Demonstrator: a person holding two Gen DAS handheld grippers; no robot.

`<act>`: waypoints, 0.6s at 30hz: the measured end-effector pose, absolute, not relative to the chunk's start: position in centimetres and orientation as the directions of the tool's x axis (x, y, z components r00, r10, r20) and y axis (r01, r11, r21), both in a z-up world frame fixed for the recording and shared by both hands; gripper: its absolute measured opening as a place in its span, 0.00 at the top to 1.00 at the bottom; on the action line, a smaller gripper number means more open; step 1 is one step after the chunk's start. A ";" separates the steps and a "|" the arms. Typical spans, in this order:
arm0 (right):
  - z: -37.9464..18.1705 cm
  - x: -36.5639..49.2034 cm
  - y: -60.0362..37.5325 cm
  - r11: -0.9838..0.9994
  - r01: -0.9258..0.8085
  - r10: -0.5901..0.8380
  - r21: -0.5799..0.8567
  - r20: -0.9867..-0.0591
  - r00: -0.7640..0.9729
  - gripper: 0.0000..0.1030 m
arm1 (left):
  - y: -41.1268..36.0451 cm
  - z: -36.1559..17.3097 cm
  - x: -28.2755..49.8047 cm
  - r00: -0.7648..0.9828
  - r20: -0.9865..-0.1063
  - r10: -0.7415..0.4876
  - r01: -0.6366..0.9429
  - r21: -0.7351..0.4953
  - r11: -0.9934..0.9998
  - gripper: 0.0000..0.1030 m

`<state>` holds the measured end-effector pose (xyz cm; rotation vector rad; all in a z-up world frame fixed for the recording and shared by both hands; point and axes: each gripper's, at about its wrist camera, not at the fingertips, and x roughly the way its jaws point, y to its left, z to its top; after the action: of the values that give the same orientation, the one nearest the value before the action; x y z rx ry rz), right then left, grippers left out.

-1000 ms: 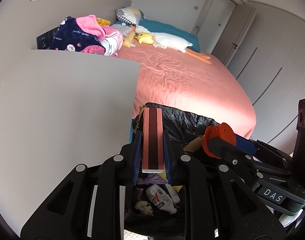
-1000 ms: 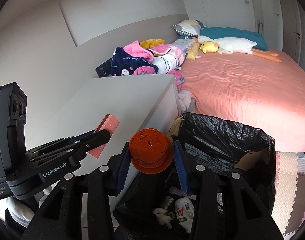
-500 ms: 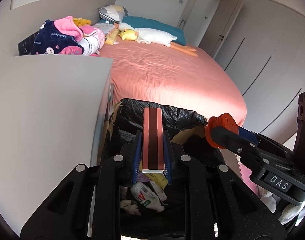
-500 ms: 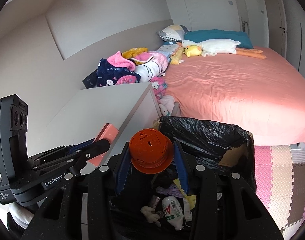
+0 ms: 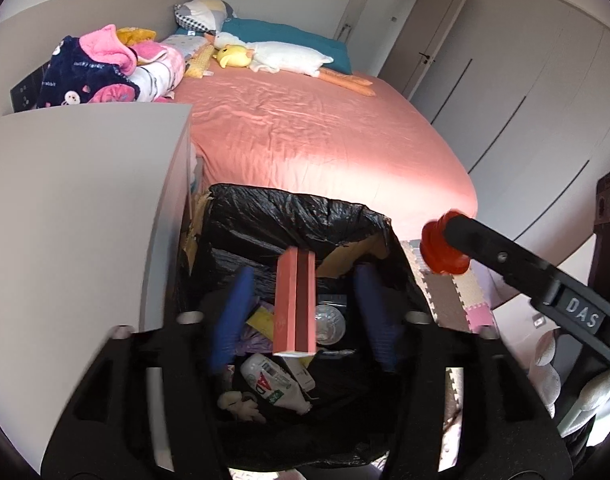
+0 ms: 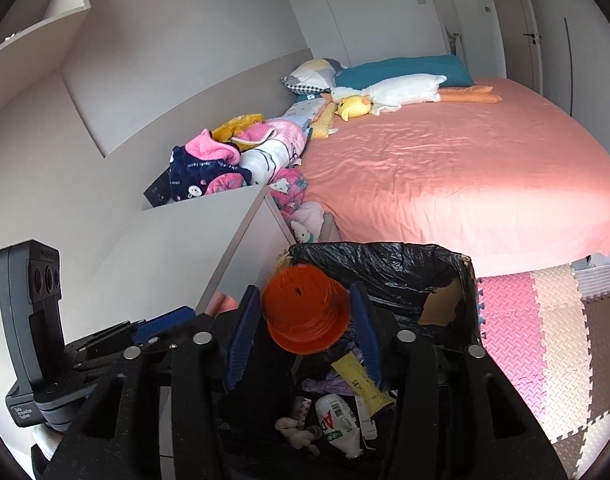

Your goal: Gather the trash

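Note:
A cardboard bin lined with a black bag (image 5: 289,208) (image 6: 385,264) stands between the grey cabinet and the bed, and both grippers hang over it. My left gripper (image 5: 303,276) is opening, its blue pads far apart. The pink-and-maroon box (image 5: 295,308) hangs loose between them, touching neither, above the bin's mouth. My right gripper (image 6: 304,288) is also opening. The orange ridged cap (image 6: 305,316) (image 5: 441,254) sits tilted and blurred between its pads with thin gaps on both sides. Down in the bin lie a white bottle (image 6: 337,420) and a yellow wrapper (image 6: 361,380).
The grey cabinet top (image 5: 77,208) runs along the bin's left side. Beyond the bin is a bed with a pink sheet (image 5: 313,128), plush toys and a pile of clothes (image 5: 101,68). Foam floor mats (image 6: 545,340) lie to the right, before wardrobe doors.
Both grippers have moved off the cabinet edge to over the bin. The left jaws have sprung wide and let go of the box. The right jaws have widened and the orange cap has tipped.

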<state>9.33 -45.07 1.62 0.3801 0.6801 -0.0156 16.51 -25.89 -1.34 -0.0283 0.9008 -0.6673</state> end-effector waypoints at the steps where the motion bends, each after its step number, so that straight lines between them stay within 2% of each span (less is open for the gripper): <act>1: 1.8 9.1 -45.2 0.930 0.153 0.089 0.334 -0.610 0.788 0.32 | -25.8 -1.1 16.3 0.463 -0.711 -0.530 0.514 -0.273 0.814 0.15; 5: 2.5 8.7 -45.6 0.930 0.173 0.057 0.325 -0.592 0.804 0.26 | -25.6 -0.6 16.1 0.482 -0.694 -0.535 0.512 -0.273 0.815 0.07; 18: 2.8 8.8 -45.7 0.934 0.166 0.057 0.315 -0.593 0.803 0.25 | -25.4 -0.3 16.0 0.487 -0.677 -0.551 0.521 -0.281 0.806 0.07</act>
<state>8.75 -45.69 2.77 0.3656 0.6387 -0.0595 16.03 -25.37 -0.27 -0.0392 0.8378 -0.6523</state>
